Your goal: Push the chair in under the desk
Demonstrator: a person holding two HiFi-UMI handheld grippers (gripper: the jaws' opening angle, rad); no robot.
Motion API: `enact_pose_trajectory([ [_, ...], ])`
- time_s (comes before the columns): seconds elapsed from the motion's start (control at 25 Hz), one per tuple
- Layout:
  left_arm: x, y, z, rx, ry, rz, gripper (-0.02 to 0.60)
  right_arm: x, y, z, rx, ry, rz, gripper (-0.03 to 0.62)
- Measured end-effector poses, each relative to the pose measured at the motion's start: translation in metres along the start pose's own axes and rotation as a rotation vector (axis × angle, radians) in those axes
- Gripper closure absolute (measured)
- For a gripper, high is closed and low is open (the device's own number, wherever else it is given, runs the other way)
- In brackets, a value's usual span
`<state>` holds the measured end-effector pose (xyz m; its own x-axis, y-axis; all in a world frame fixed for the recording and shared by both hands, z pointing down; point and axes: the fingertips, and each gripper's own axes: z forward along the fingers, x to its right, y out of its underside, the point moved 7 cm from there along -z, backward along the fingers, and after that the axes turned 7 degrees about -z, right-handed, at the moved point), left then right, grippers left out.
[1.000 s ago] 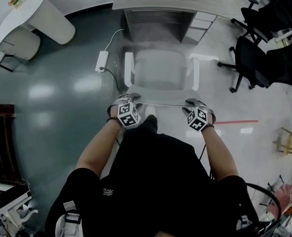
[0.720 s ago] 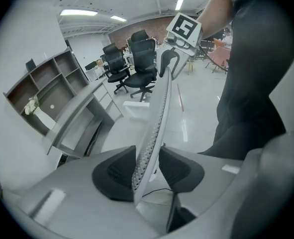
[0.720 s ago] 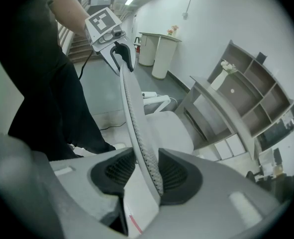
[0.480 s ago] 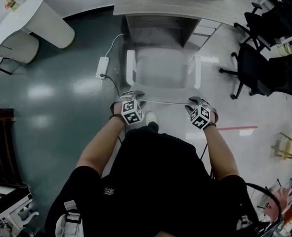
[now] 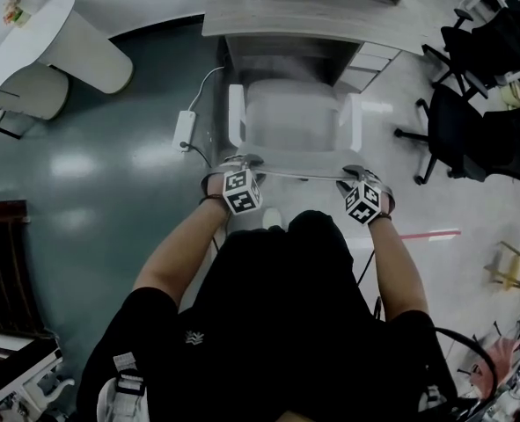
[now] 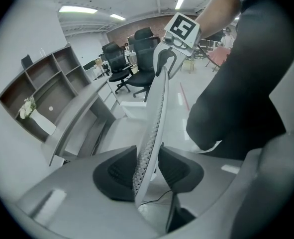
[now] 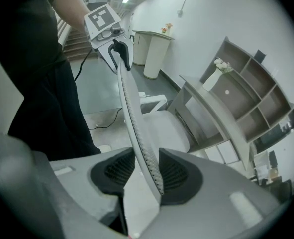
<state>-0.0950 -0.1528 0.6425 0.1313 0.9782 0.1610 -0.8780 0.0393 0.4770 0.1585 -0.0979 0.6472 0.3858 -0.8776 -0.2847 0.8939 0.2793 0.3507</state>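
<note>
A white chair [image 5: 290,117] with a mesh backrest [image 5: 299,175] faces the grey desk [image 5: 286,11], its seat front at the desk's opening. My left gripper [image 5: 239,167] is shut on the left end of the backrest's top edge, my right gripper [image 5: 358,176] on the right end. In the left gripper view the backrest [image 6: 154,118] runs up between the dark pads of the left gripper [image 6: 147,171] to the right gripper [image 6: 172,59]. The right gripper view shows the backrest [image 7: 132,113] pinched in the right gripper [image 7: 147,171], and the desk [image 7: 206,106] beyond.
A drawer unit [image 5: 369,60] stands under the desk's right side. A power strip [image 5: 183,130] with its cable lies on the floor left of the chair. Black office chairs [image 5: 471,121] crowd the right. A white curved table [image 5: 40,42] is at upper left.
Both grippers and the chair have moved toward the desk together, and the person has stepped after them. The seat now sits closer to the desk's opening.
</note>
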Motion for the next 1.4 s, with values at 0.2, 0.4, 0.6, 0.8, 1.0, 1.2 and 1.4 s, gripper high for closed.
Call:
enact_pose_trajectory([
  [0.2, -0.032, -0.006, 0.011, -0.004, -0.003, 0.014, 0.439, 0.033, -0.003, 0.013, 0.005, 0.014, -0.011, 0.442],
  [0.4, -0.067, -0.017, 0.024, -0.006, -0.013, 0.006, 0.439, 0.072, -0.004, 0.029, 0.009, 0.006, -0.028, 0.442],
  [0.6, -0.101, -0.027, 0.037, -0.007, -0.017, -0.011, 0.439, 0.112, -0.005, 0.043, 0.013, -0.004, -0.048, 0.444],
  [0.8, -0.132, -0.035, 0.047, -0.015, -0.019, -0.03, 0.439, 0.146, -0.007, 0.055, 0.025, -0.019, -0.061, 0.445],
  [1.0, -0.157, -0.044, 0.055, -0.026, -0.001, -0.039, 0.439, 0.174, -0.008, 0.064, 0.018, -0.032, -0.057, 0.444],
  [1.2, -0.18, -0.047, 0.062, -0.028, 0.002, -0.043, 0.439, 0.197, -0.012, 0.073, 0.016, -0.043, -0.053, 0.444],
  [1.4, -0.199, -0.052, 0.068, -0.029, 0.002, -0.045, 0.439, 0.217, -0.014, 0.08, 0.017, -0.054, -0.051, 0.444],
])
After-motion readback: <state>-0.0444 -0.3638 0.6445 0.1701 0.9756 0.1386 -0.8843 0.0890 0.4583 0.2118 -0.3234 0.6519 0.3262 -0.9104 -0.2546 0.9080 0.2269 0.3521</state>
